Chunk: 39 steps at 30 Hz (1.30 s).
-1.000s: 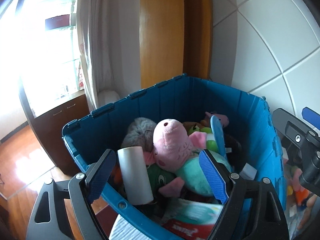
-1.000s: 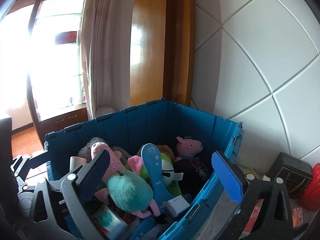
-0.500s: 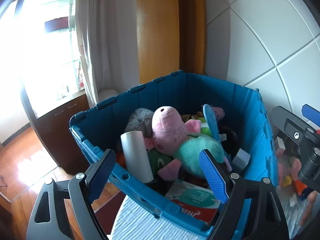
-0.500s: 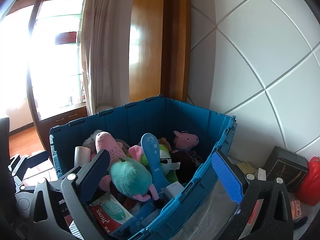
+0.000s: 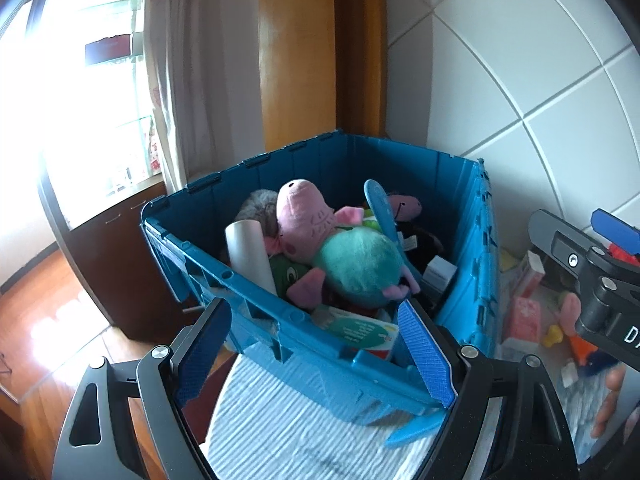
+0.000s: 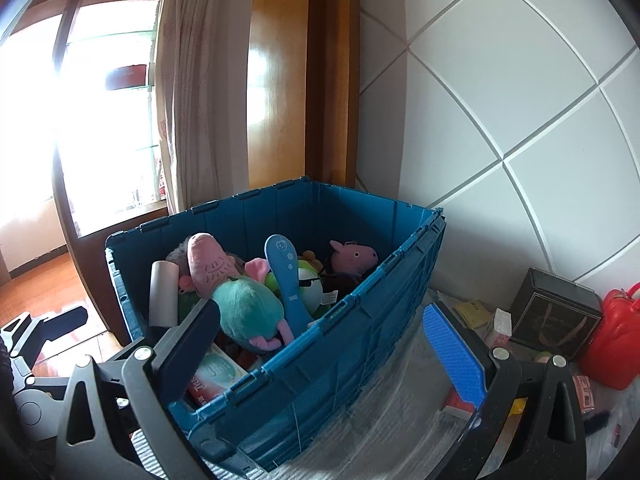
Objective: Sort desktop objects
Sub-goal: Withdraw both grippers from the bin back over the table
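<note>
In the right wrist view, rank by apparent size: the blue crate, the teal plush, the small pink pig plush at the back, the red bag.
1. blue crate
2. teal plush
3. red bag, cut off by the frame edge, so its rank against the teal plush is unsure
4. small pink pig plush, farther from the camera

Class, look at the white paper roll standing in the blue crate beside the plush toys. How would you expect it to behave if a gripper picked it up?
The white paper roll looks light, as it leans on soft plush toys without sinking in. Being a cylinder, it would probably roll if laid flat. It may dent under a hard squeeze; whether it is hollow cannot be seen.
</note>
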Motion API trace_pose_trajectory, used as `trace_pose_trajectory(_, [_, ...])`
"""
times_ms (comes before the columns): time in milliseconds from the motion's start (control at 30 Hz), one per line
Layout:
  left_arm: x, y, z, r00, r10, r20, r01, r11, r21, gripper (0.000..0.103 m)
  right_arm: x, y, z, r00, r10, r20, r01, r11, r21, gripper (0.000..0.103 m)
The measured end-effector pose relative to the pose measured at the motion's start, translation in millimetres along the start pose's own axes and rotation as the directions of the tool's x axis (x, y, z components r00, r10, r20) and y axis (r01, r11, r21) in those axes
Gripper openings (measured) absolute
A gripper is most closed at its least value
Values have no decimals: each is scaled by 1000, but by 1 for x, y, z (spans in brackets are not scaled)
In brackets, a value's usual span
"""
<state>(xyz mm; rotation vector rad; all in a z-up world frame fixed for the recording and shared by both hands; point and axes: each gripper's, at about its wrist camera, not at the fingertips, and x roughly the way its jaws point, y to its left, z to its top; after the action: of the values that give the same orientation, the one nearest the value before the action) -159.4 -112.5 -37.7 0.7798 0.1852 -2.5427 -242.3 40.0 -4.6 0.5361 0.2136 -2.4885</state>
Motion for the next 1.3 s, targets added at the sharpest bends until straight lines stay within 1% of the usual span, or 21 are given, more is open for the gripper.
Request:
trace_pose_trajectory(167, [-14,-24,-14,1000,18,-5,-18,1000,17,86,-16,-16,-17,1000,2,-20,-2,1000,11,103])
trace_pose_trajectory(500, [-40,-66,-40,999,36,-29,-35,999,19,86,-49,-55,-44,999,5,-43,-4,1000,23,103])
trace_pose_trajectory(700, [-52,-97,-51,999,32,-33,-30,999,42,86,-68,-82,-60,999,-6,-51,8,999,40,103])
trace_pose_trajectory(900, [-58,-138,-62,999,2,-44,2,996,90,86,-84,-120,-78,996,-52,-71,57,995,83,103])
trace_pose_trajectory(1067, [-58,-173,-70,997,-38,-64,46,990,136,86,-95,-151,-93,992,-95,-89,105,988,116,103])
trace_pose_trajectory(1200, [-53,-203,-76,994,-77,-83,91,980,178,86,-103,-178,-107,984,-140,-110,156,977,146,103])
trace_pose_trajectory(1300, [-50,-227,-80,989,-110,-99,129,969,210,86,-109,-202,-119,974,-184,-129,205,963,176,103])
